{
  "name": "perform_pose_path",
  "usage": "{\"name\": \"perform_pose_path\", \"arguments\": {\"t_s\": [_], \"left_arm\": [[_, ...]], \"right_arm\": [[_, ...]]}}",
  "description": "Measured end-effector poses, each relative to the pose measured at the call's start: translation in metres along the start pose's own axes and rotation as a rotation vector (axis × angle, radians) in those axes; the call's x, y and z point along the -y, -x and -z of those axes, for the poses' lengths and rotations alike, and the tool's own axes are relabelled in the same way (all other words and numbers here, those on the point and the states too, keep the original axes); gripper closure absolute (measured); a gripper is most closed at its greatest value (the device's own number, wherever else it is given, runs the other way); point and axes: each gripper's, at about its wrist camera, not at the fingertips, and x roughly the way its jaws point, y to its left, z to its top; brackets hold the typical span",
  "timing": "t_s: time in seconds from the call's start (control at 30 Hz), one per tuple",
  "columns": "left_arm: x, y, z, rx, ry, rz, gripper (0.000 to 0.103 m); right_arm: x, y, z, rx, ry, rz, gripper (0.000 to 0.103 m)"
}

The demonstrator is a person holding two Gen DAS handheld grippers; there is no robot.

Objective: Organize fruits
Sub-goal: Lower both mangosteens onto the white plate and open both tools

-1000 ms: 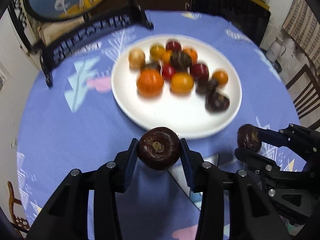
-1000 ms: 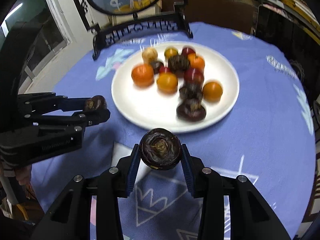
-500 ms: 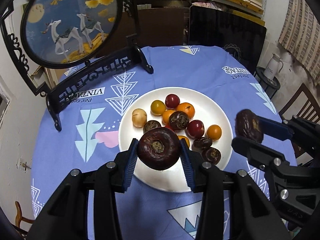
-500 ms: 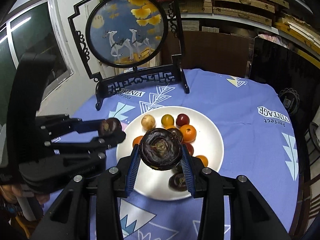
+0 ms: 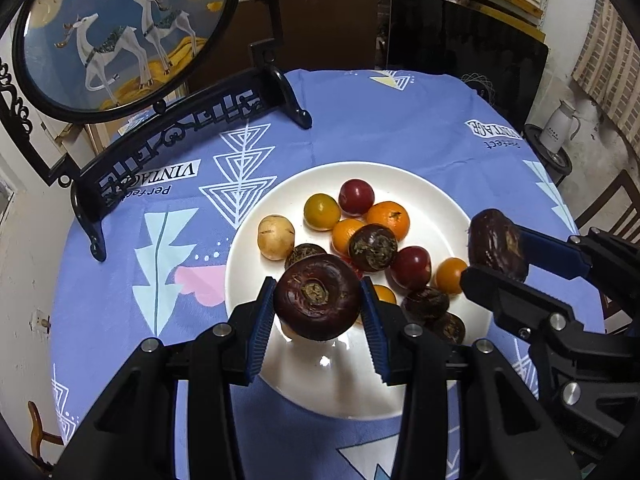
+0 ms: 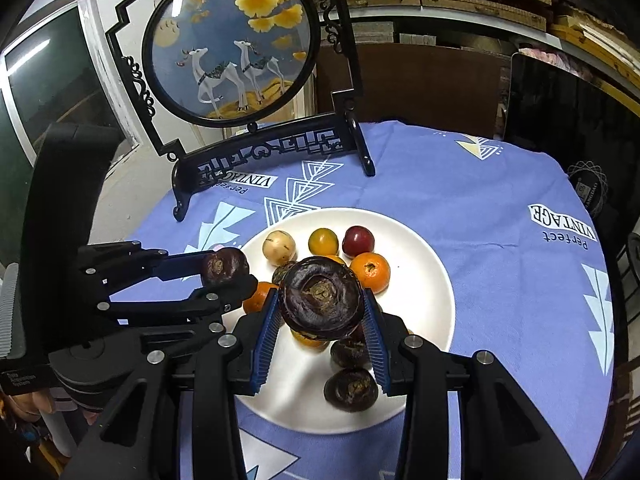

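Note:
A white plate (image 5: 432, 184) (image 6: 424, 248) on the blue tablecloth carries several small fruits: orange, red, yellow, one tan, and dark purple ones. My left gripper (image 5: 318, 306) is shut on a dark purple round fruit (image 5: 317, 297), held in the air above the plate's near part. In the right wrist view this gripper (image 6: 230, 274) and its fruit (image 6: 223, 266) come in from the left. My right gripper (image 6: 322, 306) is shut on a second dark purple fruit (image 6: 320, 298) above the plate; from the left wrist it (image 5: 494, 252) shows at the plate's right rim.
A round painted deer screen on a black carved stand (image 5: 120, 32) (image 6: 232, 48) stands at the table's far left. A dark panel (image 5: 464, 56) leans behind the table, with a white kettle (image 5: 560, 126) and a wooden chair (image 5: 616, 208) to the right.
Both grippers rose and drew back from the table with their dark fruits still held; the plate now looks smaller and lies under the fruits, and the deer screen has come into view.

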Motion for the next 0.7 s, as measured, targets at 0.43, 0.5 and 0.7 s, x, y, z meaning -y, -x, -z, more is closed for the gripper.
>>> {"name": "perform_pose_path", "arguments": {"t_s": [0.43, 0.5, 0.7], "left_arm": [[-0.007, -0.022, -0.005, -0.028, 0.014, -0.018, 0.062], [-0.007, -0.023, -0.005, -0.030, 0.015, -0.020, 0.062], [-0.009, -0.026, -0.004, -0.036, 0.019, -0.028, 0.062]], "right_arm": [[0.012, -0.016, -0.004, -0.013, -0.021, -0.002, 0.062], [0.014, -0.017, -0.003, -0.016, -0.025, 0.003, 0.062], [0.021, -0.021, -0.001, -0.029, -0.040, 0.021, 0.062]]}}
